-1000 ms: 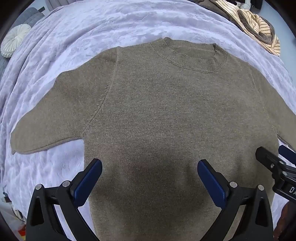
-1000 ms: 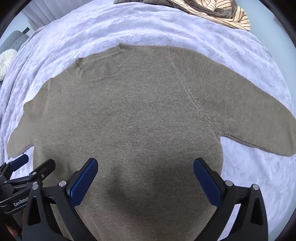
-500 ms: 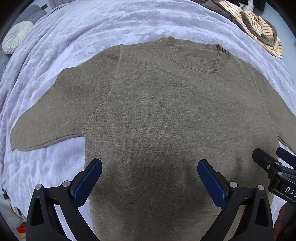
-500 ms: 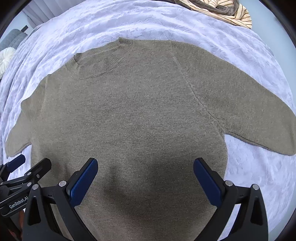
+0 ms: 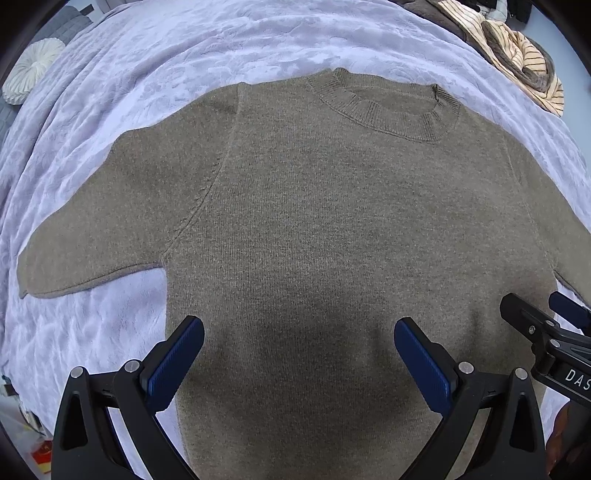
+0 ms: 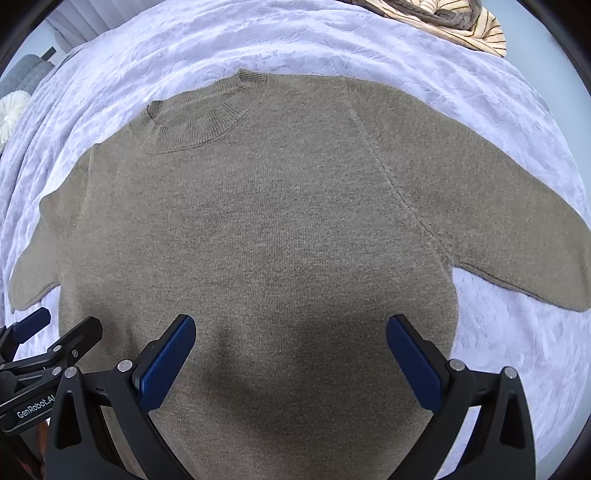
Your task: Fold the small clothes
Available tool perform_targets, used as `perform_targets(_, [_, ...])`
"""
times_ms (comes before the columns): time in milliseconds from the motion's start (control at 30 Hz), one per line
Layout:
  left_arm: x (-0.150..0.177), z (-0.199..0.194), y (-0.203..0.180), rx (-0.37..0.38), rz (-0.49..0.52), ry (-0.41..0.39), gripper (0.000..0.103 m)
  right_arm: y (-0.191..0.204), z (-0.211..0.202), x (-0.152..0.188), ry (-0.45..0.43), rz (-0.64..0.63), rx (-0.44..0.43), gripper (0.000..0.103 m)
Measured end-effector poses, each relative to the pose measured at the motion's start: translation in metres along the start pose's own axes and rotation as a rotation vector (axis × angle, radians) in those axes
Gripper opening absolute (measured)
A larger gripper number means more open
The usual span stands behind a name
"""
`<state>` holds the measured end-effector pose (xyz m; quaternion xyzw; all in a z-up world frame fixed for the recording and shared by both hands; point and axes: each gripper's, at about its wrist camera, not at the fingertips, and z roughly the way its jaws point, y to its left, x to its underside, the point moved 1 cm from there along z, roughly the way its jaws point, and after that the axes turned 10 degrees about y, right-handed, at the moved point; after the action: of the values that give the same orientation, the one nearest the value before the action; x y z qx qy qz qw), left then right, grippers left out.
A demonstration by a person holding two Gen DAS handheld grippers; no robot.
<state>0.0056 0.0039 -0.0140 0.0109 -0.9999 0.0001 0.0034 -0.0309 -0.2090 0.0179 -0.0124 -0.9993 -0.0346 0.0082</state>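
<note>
An olive-brown knit sweater (image 6: pixel 280 221) lies flat and spread on a pale lavender textured blanket (image 6: pixel 332 40), its ribbed collar (image 6: pixel 199 118) at the sweater's far side. The right gripper (image 6: pixel 290 350) hangs over the sweater's lower body, blue-padded fingers (image 6: pixel 166 362) wide apart. The left gripper (image 6: pixel 51 332) sits at the sweater's left edge. A striped garment (image 6: pixel 461 22) lies beyond the sweater.

Lavender bedspread (image 5: pixel 258 48), olive sweater (image 5: pixel 332 221), striped garment (image 5: pixel 517 51)
</note>
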Motion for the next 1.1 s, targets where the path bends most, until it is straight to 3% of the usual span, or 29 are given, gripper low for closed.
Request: perform_targets(1100, [0.0012,0.0059,0.0068,0.009,-0.015,0.008,0.103,0.0019,0.0017,0.0021,0.007,-0.003,-0.001,0.103])
